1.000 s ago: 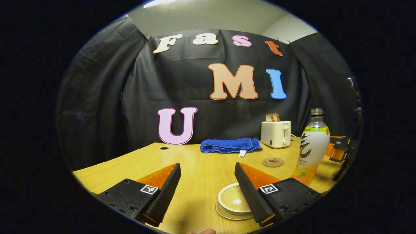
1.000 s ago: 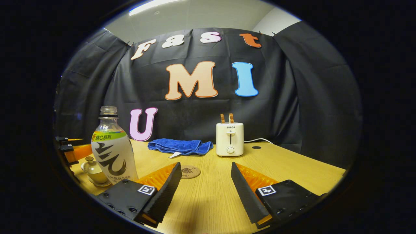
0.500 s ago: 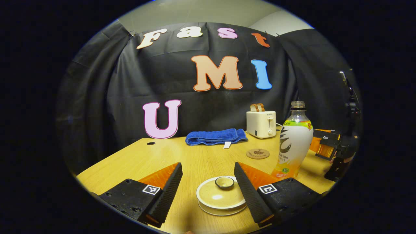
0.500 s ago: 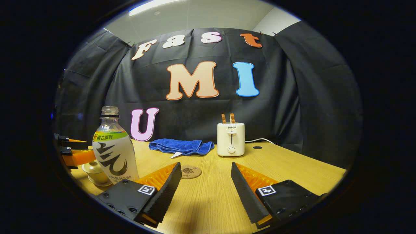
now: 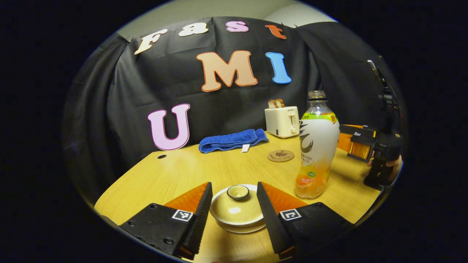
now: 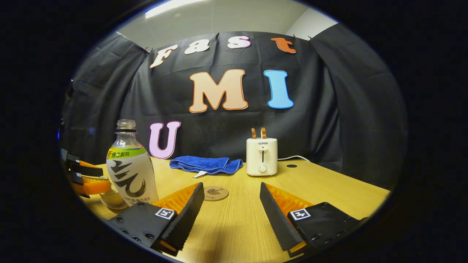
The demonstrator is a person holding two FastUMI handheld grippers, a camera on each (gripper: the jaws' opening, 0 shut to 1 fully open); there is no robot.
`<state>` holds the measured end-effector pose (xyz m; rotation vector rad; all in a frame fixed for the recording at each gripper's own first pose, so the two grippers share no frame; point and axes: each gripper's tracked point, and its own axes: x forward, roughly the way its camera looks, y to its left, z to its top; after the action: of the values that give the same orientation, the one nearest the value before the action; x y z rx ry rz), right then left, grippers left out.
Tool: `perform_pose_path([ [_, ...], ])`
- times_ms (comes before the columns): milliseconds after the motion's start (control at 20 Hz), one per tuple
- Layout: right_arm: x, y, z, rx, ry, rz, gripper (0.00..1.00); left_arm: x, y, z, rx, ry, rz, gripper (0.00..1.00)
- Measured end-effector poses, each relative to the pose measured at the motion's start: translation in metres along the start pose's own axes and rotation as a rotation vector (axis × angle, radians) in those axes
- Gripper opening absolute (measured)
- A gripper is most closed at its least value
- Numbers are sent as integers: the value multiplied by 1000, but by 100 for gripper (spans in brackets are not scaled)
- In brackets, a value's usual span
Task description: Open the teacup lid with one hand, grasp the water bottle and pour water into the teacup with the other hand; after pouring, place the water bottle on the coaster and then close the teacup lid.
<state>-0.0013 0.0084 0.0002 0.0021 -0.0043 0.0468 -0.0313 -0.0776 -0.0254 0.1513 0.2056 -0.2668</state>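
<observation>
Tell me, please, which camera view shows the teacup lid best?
The left gripper view: the teacup lid with its knob lies whole between the open fingers of the left gripper. In the right gripper view the left gripper hides the lid, and the teacup is partly visible beside the water bottle.

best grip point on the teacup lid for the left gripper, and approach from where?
Take the small round knob on top of the teacup lid, coming straight down from above. The lid is a shallow dome with thin, sloping edges, so the raised knob is probably the only part the jaws can pinch. The left gripper is open and straddles the lid; narrow in before closing.
</observation>
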Motion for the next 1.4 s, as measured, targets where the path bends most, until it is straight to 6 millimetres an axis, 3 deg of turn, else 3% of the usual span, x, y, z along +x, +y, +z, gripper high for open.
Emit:
perform_pose_path([
  [100,0,1,0,0,0,6,95,3,-3,3,10,-7,-4,60],
  [450,1,1,0,0,0,8,95,3,-3,4,16,-13,1,38],
  [500,1,1,0,0,0,8,95,3,-3,3,15,-10,1,31],
  [900,-9,15,-1,2,12,79,98,4,4,12,-37,-69,28,23],
  [1150,-30,24,-4,5,33,131,95,1,12,17,-46,-98,67,23],
  [1400,-52,50,-5,37,58,231,97,-5,18,23,-53,-124,89,23],
])
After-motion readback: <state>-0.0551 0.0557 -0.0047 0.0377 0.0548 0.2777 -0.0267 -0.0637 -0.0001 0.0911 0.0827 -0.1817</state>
